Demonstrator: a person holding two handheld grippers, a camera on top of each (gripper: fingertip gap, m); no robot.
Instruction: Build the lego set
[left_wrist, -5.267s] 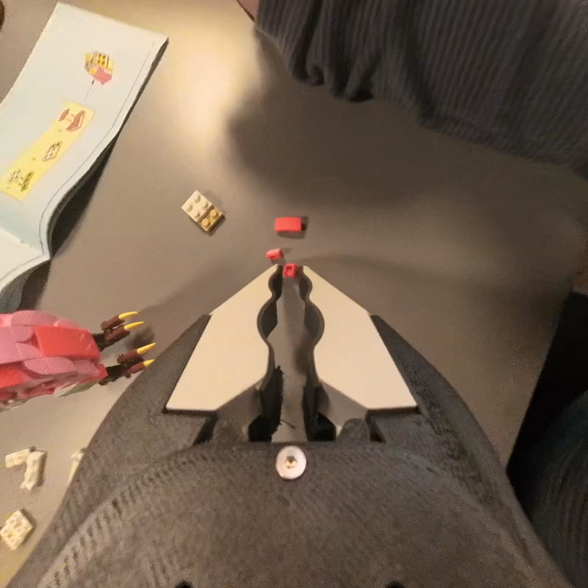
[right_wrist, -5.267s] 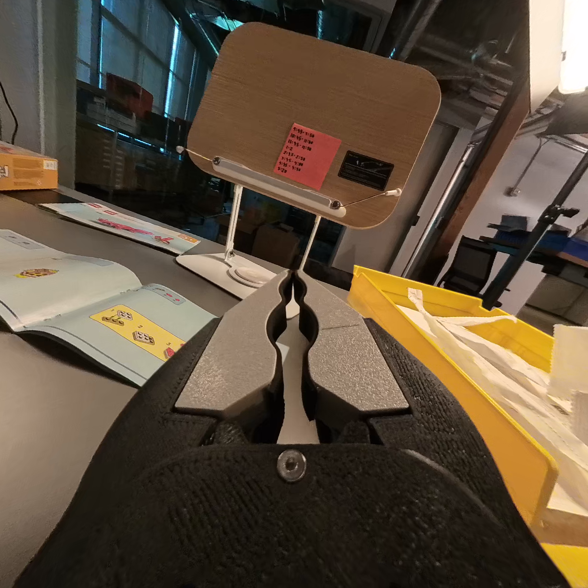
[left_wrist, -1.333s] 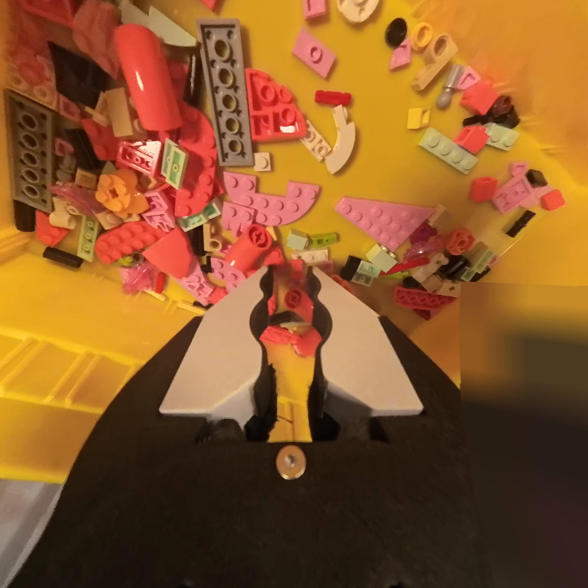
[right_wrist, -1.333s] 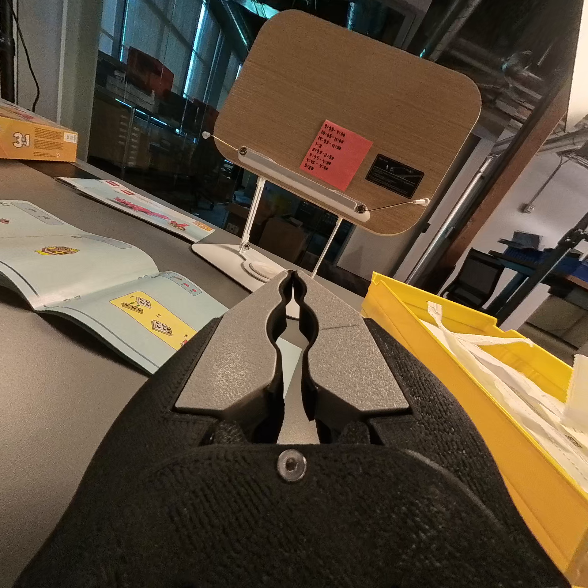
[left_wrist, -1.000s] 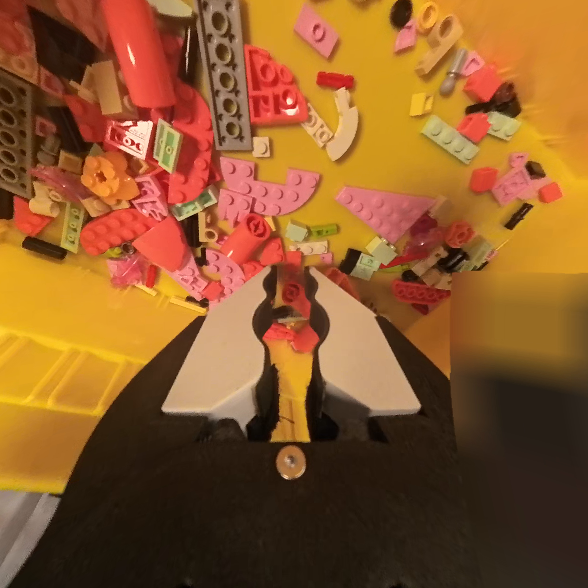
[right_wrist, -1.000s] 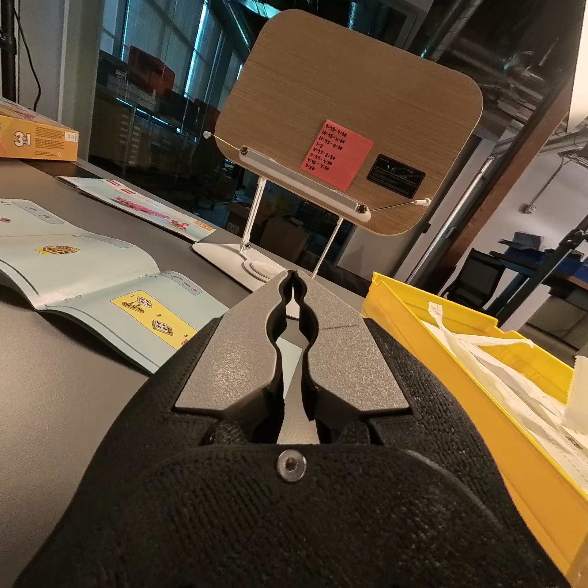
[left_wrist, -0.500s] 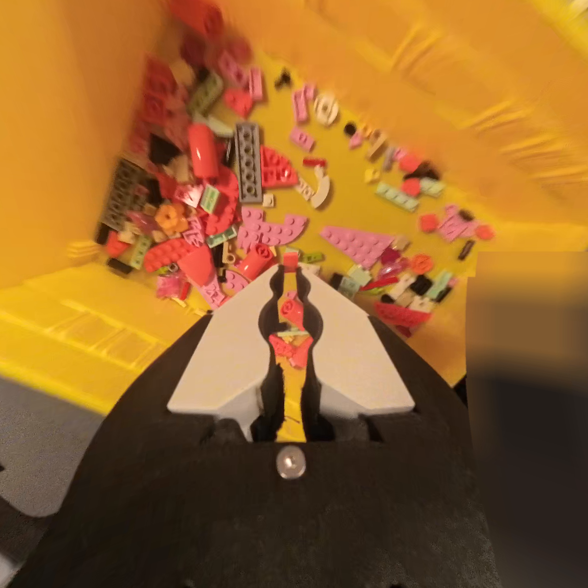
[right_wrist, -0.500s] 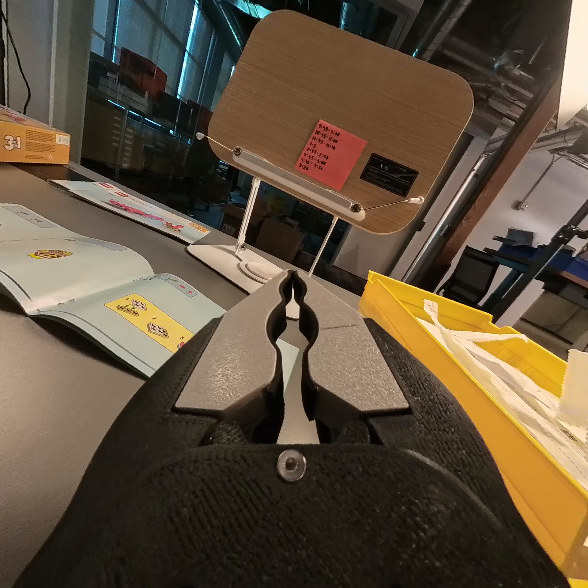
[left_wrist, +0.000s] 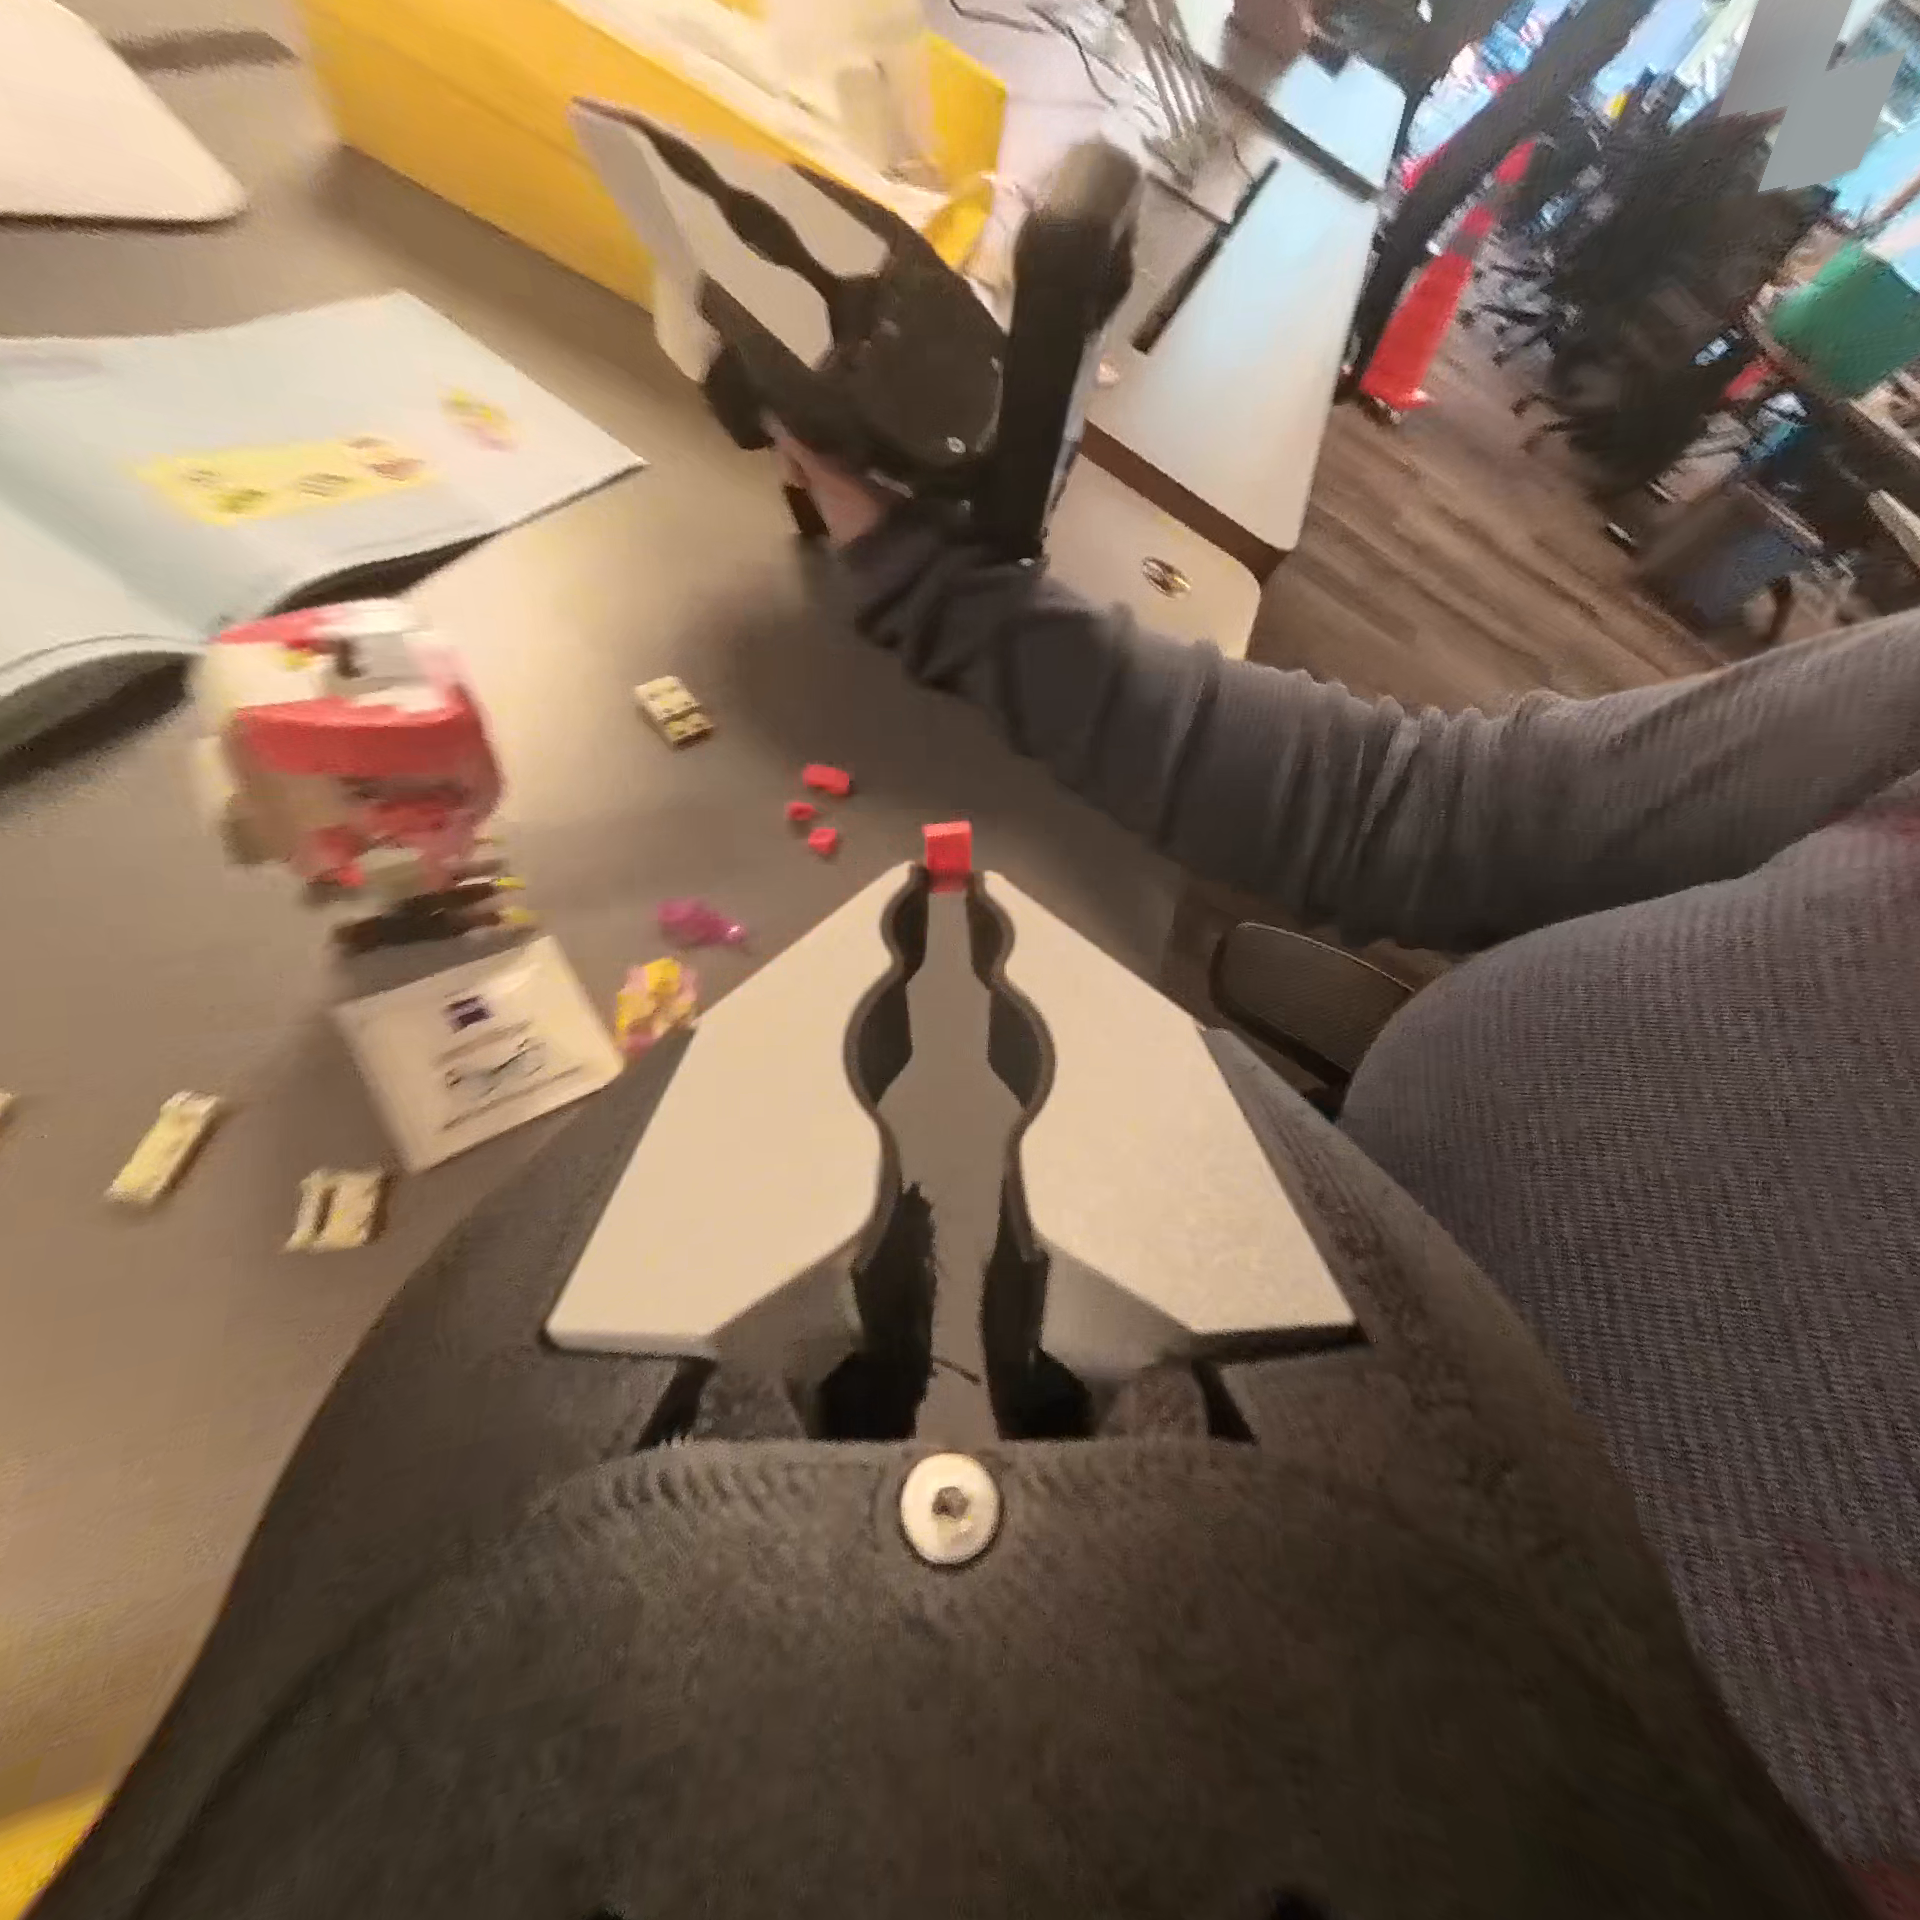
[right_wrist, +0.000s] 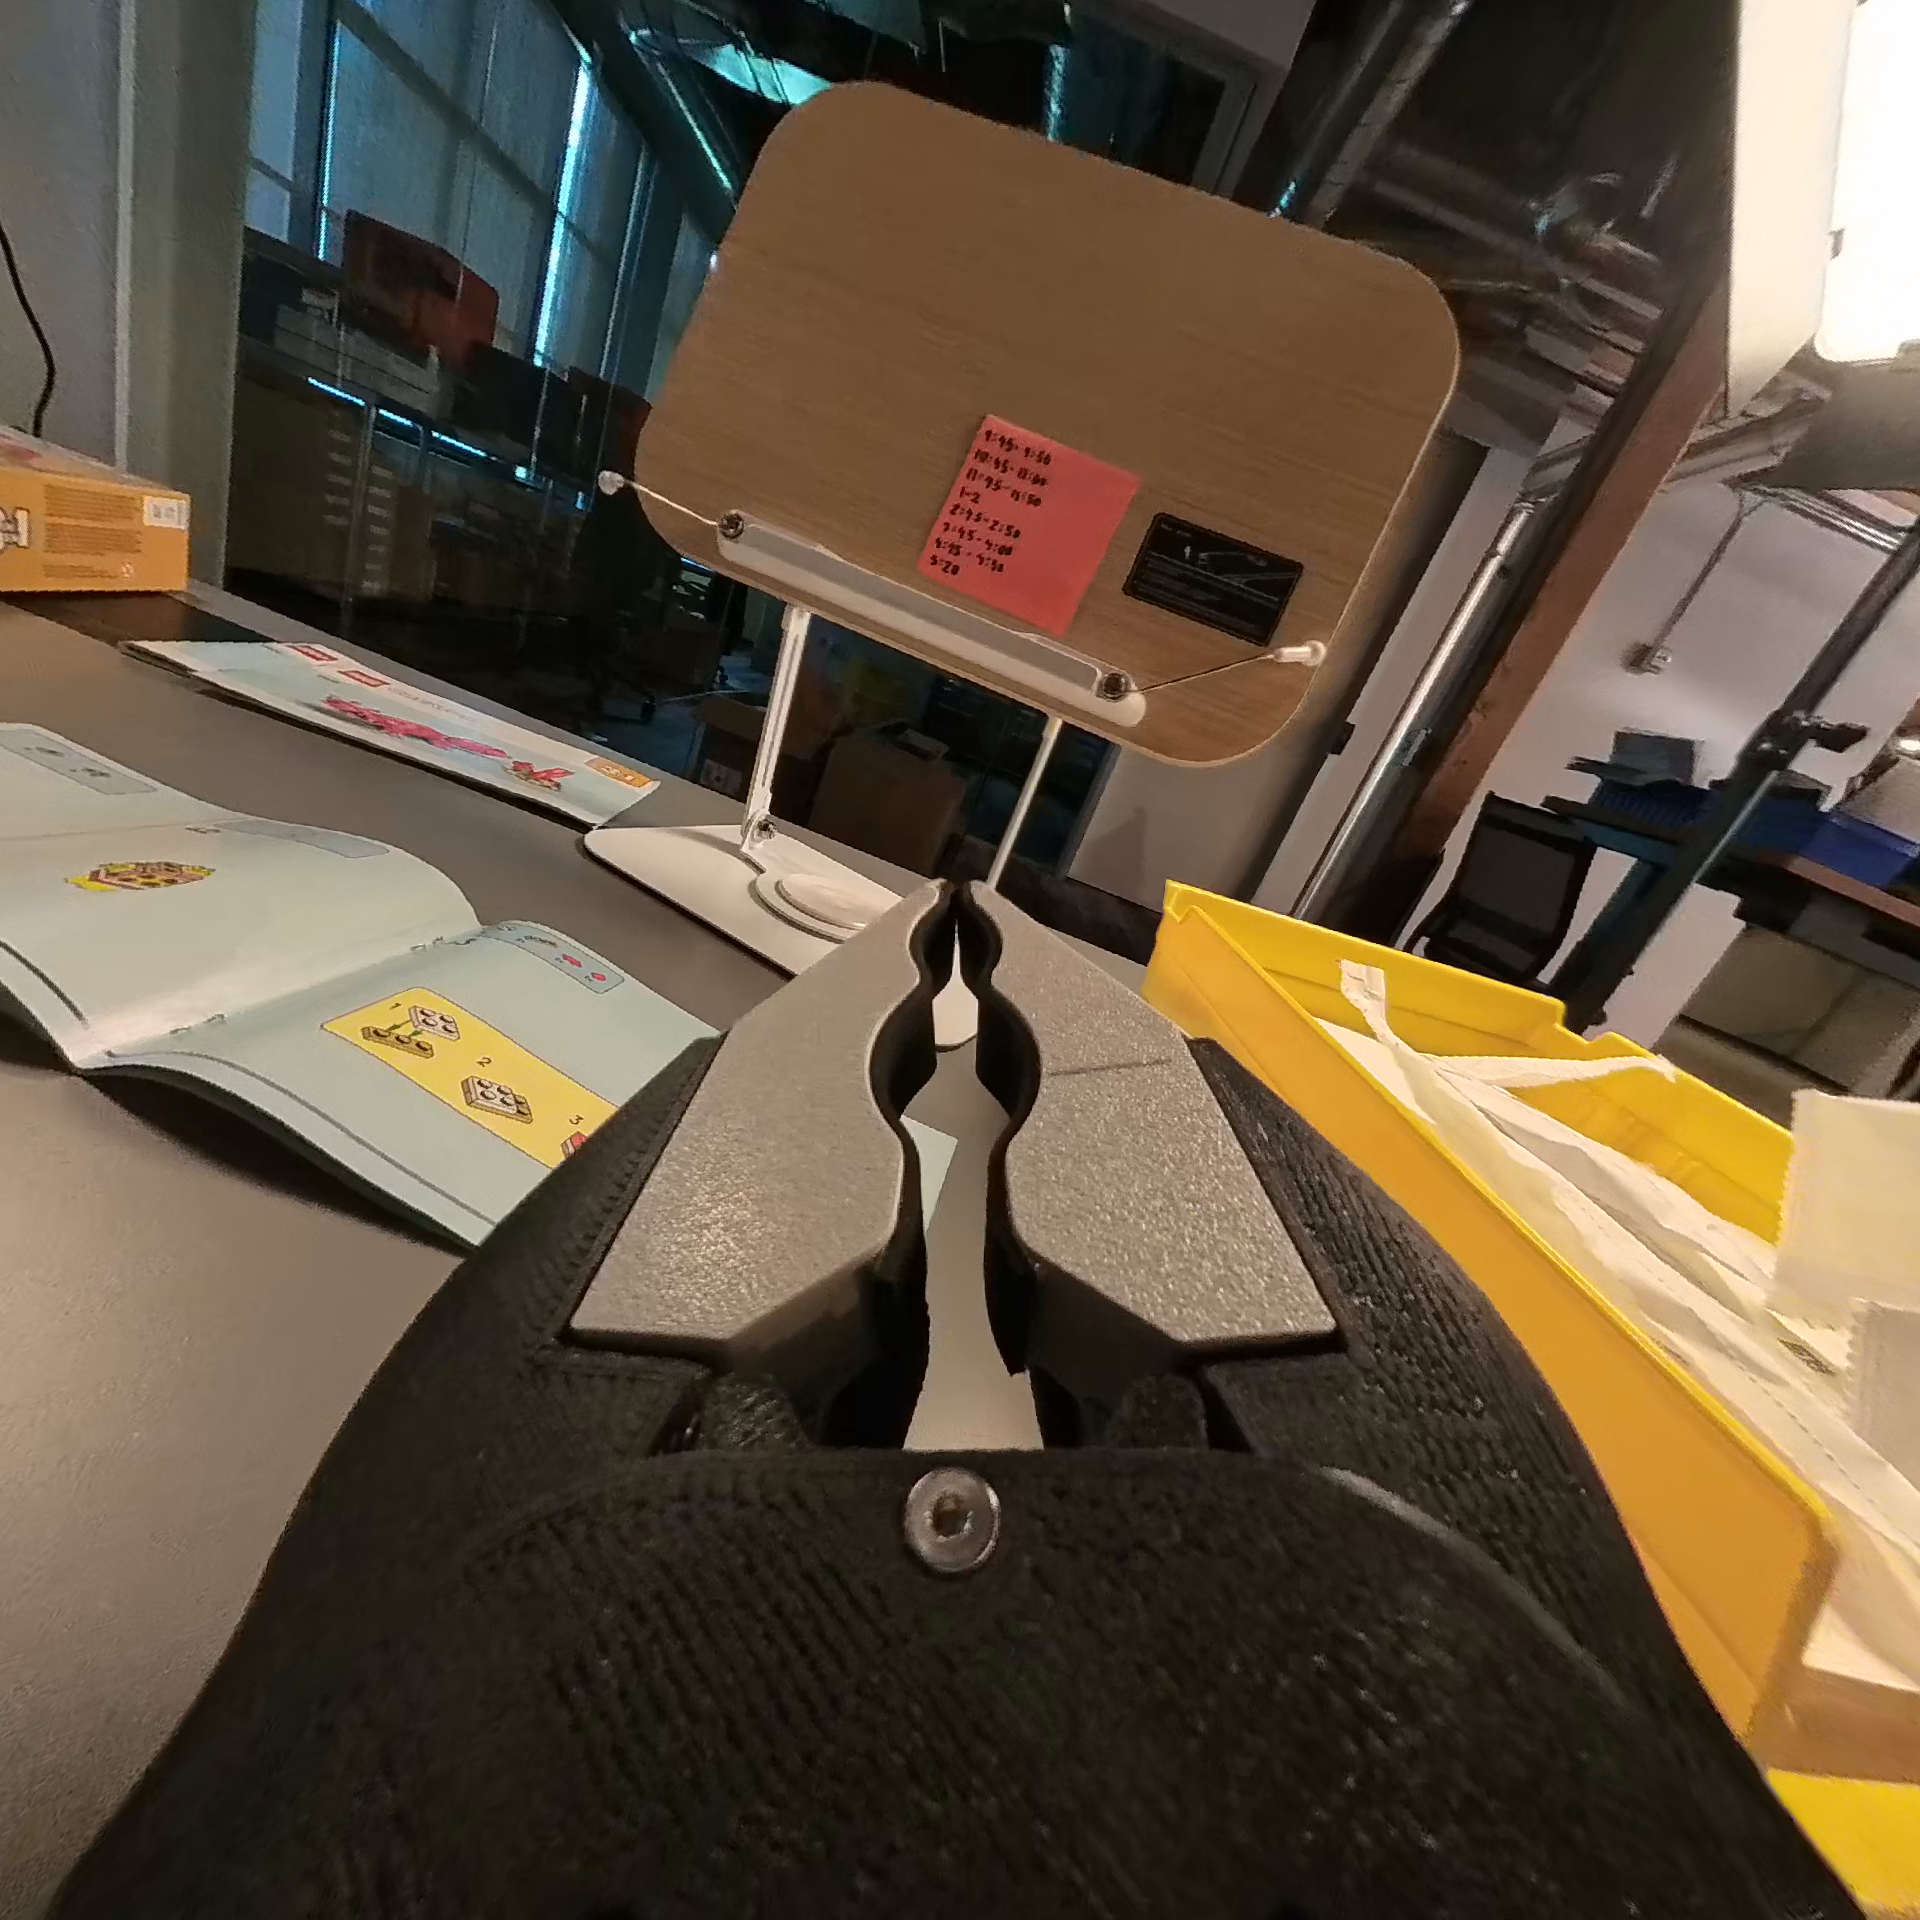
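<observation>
Two hand-held grippers we see: the left hand-held gripper (left_wrist: 948, 883) clamps a small red brick (left_wrist: 948, 854) above the worktop (left_wrist: 623, 665), the right hand-held gripper (right_wrist: 956, 896) is closed, empty.

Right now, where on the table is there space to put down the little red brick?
Bare table lies between the open booklet, the tan brick and the grey sleeve. It's crowded left of the left gripper holding the red brick: red model, white card, loose pieces.
</observation>
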